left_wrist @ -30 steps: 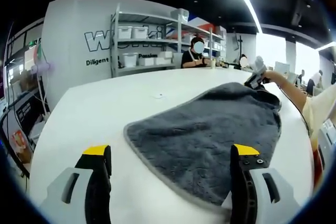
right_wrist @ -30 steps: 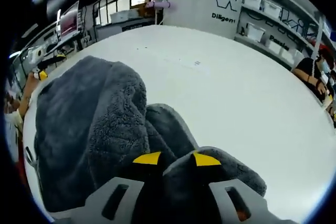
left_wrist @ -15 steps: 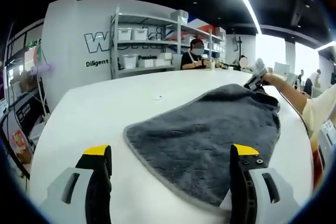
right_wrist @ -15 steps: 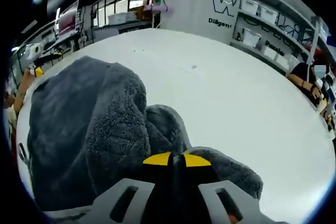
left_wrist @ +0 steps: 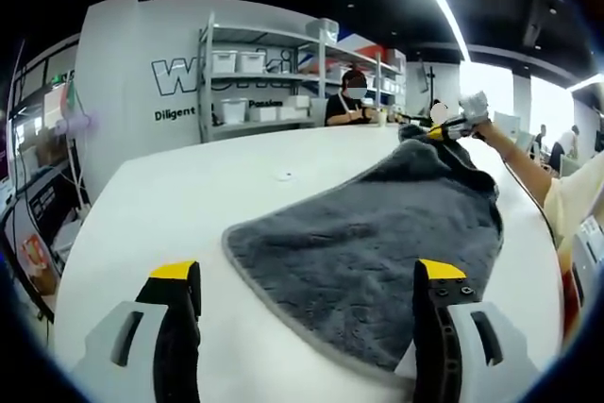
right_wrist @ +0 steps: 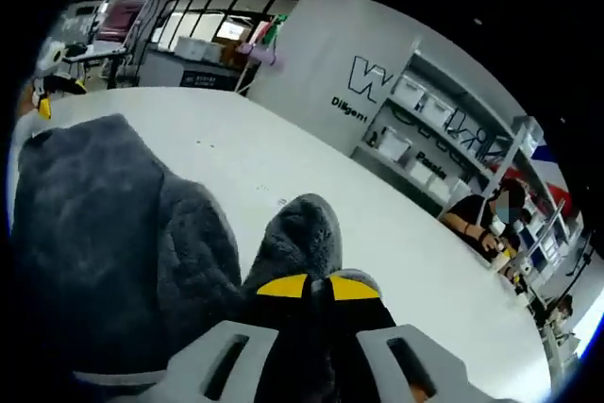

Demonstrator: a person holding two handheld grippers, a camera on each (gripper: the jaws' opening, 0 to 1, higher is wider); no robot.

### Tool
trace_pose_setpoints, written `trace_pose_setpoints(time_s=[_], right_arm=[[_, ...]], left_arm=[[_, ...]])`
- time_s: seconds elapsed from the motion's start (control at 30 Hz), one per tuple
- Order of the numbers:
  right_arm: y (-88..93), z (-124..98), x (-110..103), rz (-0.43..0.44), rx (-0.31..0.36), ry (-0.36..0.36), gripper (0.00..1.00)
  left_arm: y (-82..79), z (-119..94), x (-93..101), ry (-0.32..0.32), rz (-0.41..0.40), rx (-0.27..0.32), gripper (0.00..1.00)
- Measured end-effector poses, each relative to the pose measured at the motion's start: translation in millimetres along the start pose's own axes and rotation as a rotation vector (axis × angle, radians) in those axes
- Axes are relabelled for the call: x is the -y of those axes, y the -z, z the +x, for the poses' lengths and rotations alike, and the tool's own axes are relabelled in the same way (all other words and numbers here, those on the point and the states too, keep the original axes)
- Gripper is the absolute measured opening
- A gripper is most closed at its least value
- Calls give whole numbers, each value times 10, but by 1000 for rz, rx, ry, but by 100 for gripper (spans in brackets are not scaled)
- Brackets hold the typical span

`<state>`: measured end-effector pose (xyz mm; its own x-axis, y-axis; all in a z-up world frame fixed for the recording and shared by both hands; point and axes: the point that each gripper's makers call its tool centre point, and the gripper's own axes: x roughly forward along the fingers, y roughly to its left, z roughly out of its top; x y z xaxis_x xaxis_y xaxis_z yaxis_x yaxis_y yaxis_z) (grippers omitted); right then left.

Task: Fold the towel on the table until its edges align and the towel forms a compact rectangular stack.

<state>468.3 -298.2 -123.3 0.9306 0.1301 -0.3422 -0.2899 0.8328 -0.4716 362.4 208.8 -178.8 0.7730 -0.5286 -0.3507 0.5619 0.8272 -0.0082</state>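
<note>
One corner pinched | right gripper [right_wrist: 316,287] jaws clenched on towel [left_wrist: 377,252], lifting it to fold | left gripper [left_wrist: 307,280] jaws released, waiting over table [left_wrist: 170,195]

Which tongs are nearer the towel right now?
Right. The right tongs are shut on a corner of the towel, lifting it. The left tongs hover open at its near edge, one jaw above the cloth, not gripping.

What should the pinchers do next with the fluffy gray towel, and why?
Probably carry the pinched corner over toward the near edge. The right gripper is shut on the far corner of the towel and holds it up off the table, while the rest lies flat. The left gripper is open at the near edge, gripping nothing, so it could hold that edge down.
</note>
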Motion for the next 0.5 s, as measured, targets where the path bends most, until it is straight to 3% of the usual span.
trace_pose_setpoints(time_s=[0.3,0.5], right_arm=[[71,-100,460,77,68,200,3],[248,-187,698,114,73,294,4]], left_arm=[[9,9,16,1,1,-3,92],[33,20,19,0,0,-14,92]])
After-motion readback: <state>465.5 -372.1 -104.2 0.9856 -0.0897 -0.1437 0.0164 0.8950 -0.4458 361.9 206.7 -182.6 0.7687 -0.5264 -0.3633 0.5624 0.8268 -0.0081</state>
